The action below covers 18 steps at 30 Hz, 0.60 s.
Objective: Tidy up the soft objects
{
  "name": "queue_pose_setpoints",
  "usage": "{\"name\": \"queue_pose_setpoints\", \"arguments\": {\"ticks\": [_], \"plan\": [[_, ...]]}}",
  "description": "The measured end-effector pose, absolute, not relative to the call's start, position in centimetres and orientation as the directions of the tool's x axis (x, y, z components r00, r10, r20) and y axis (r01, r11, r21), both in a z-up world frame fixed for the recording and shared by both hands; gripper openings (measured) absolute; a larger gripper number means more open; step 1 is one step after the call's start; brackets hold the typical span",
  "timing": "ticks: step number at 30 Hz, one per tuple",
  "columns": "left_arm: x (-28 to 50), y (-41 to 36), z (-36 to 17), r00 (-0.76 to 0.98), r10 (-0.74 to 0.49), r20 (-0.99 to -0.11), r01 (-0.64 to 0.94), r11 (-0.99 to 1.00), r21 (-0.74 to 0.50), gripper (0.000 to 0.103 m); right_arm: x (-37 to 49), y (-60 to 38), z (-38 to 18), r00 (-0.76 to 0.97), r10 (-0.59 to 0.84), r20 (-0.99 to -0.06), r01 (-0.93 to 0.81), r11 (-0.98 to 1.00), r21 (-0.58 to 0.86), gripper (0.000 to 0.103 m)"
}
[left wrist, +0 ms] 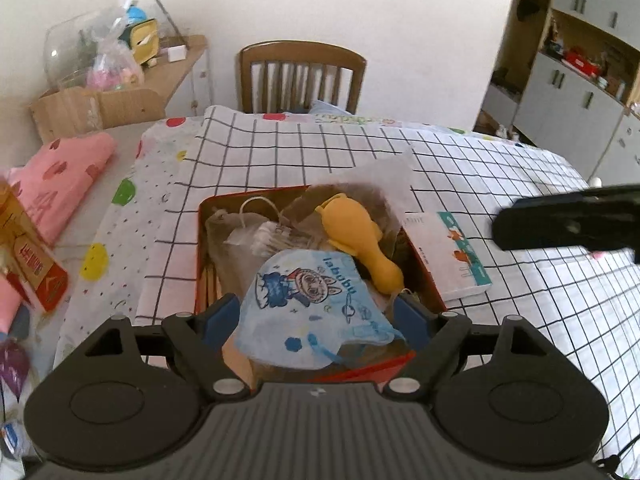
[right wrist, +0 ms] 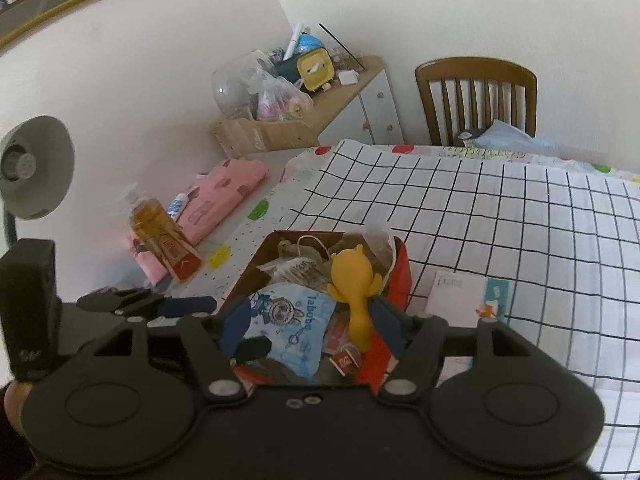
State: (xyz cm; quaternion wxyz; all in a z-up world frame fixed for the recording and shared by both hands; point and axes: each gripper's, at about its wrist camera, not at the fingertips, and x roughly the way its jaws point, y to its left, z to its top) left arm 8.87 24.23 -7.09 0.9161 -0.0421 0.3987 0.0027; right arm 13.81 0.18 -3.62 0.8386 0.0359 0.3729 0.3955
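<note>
Clutter fills the red tin box [left wrist: 204,216], which sits on the white black-grid cloth [left wrist: 360,148] covering the table in front of you. On top of the pile lies a light blue child's face mask [left wrist: 308,304] printed with a cartoon figure and the word "labubu". Just beside it, toward the right side of the box, lies a yellow rubber toy [left wrist: 360,236] with a bulb-shaped body and a narrow stem. Beneath both are clear plastic packets [left wrist: 264,240] and a white cord [left wrist: 256,204].

Your left gripper [left wrist: 320,316] hangs above the near end of the box. Its blue-padded jaws are spread wide, with the mask seen between them but neither pad pressing on it. Your right gripper [right wrist: 308,324] hangs over the same box, jaws likewise parted; the yellow toy and the mask show in the gap, and the pads grip nothing. From the right wrist camera the left gripper appears at the lower left as a dark shape beside the box.

Just right of the box rests a small white booklet [left wrist: 452,256] with a teal edge. To the left lie a folded pink cloth [left wrist: 68,176] and an amber bottle [right wrist: 156,228] with a red label. A grey desk lamp [right wrist: 36,168] stands at the far left. Beyond the table stands a wooden chair [left wrist: 302,76], and a side shelf [right wrist: 352,80] holds bags and boxes.
</note>
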Motion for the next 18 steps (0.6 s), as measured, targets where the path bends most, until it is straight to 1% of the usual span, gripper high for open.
{"name": "queue_pose_setpoints", "arguments": {"ticks": [2,8,10,13,18], "plan": [[8.4,24.4,-6.9,0.688,-0.034,-0.725,-0.056,0.993,-0.099,0.085,13.3,-0.5,-3.4,0.412,0.692,-0.593,-0.647,0.681,0.344,0.069],[7.0,23.6,-5.5,0.719,-0.019,-0.694,-0.081,0.99,-0.112,0.1,11.8,-2.6,-2.7,0.43,0.7,-0.57,-0.672,0.67,0.316,0.076],[6.6,22.9,-5.0,0.731,-0.014,-0.682,-0.083,0.99,-0.11,0.1,11.3,-3.5,-2.5,0.438,0.7,-0.564,-0.677,0.67,0.306,0.08],[5.8,21.8,-3.9,0.758,-0.019,-0.652,-0.072,0.991,-0.113,0.101,10.7,-4.8,-2.3,0.455,0.699,-0.552,-0.68,0.673,0.292,0.083],[4.8,19.1,-2.3,0.795,0.022,-0.606,-0.069,0.996,-0.055,0.102,9.7,-7.0,-1.7,0.501,0.689,-0.524,-0.675,0.69,0.261,0.088]]}}
